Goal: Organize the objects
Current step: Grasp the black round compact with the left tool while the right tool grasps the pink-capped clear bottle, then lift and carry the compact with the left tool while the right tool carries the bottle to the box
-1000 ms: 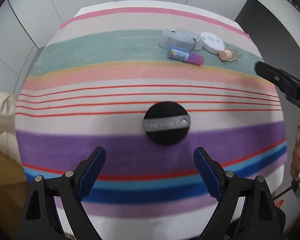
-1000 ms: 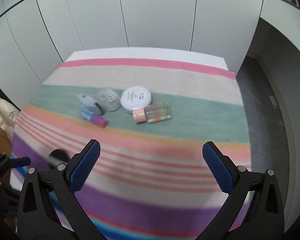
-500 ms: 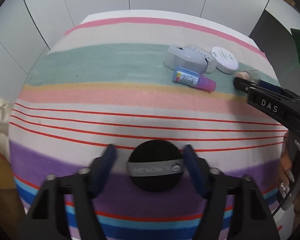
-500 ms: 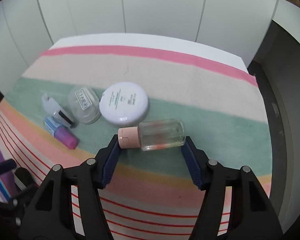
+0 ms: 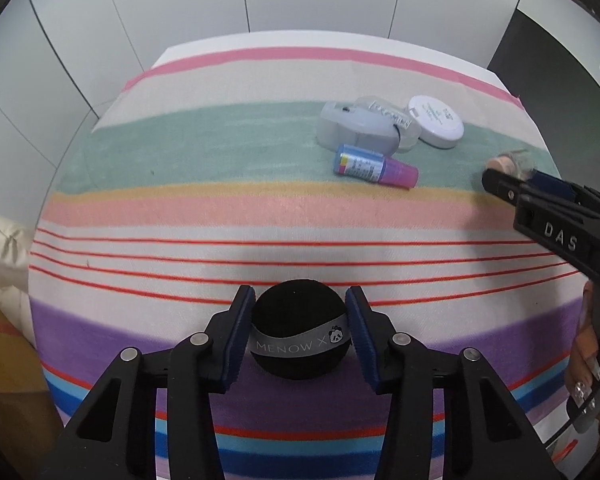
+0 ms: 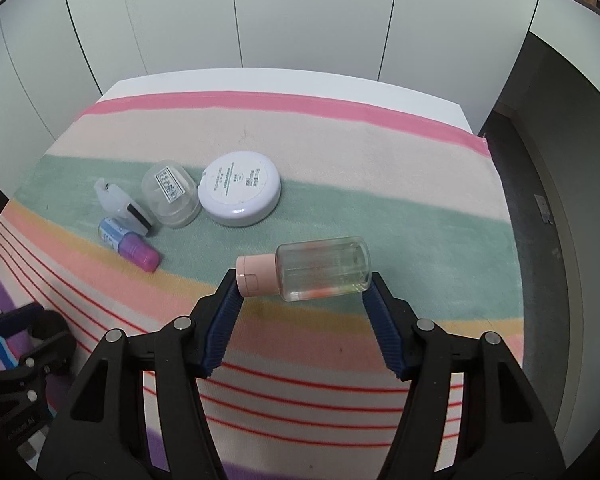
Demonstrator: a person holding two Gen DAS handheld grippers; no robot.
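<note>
A black round powder puff [image 5: 298,330] with a grey band lies on the purple stripe of the striped cloth [image 5: 220,152]. My left gripper [image 5: 300,320] points steeply down over it; its jaws are closing and both blue pads press the puff's sides. A clear bottle [image 6: 322,268] with a pink cap lies crosswise between the pads of my right gripper [image 6: 302,292], cap against the left pad and base against the right. The left wrist view shows the right gripper [image 5: 512,176] at the far right with the bottle [image 5: 508,162] mostly hidden behind it.
On the green stripe sit a white round compact [image 6: 240,188], a clear oval case [image 6: 172,194], a white dispenser [image 6: 118,202] and a blue tube with a purple cap [image 6: 130,246]. Dark floor lies past the table's right edge. A person's hand [image 5: 584,364] holds the right gripper.
The left jaws have closed from wide open onto the puff. The right gripper has come down and forward to the bottle, and its jaws have closed on it.
</note>
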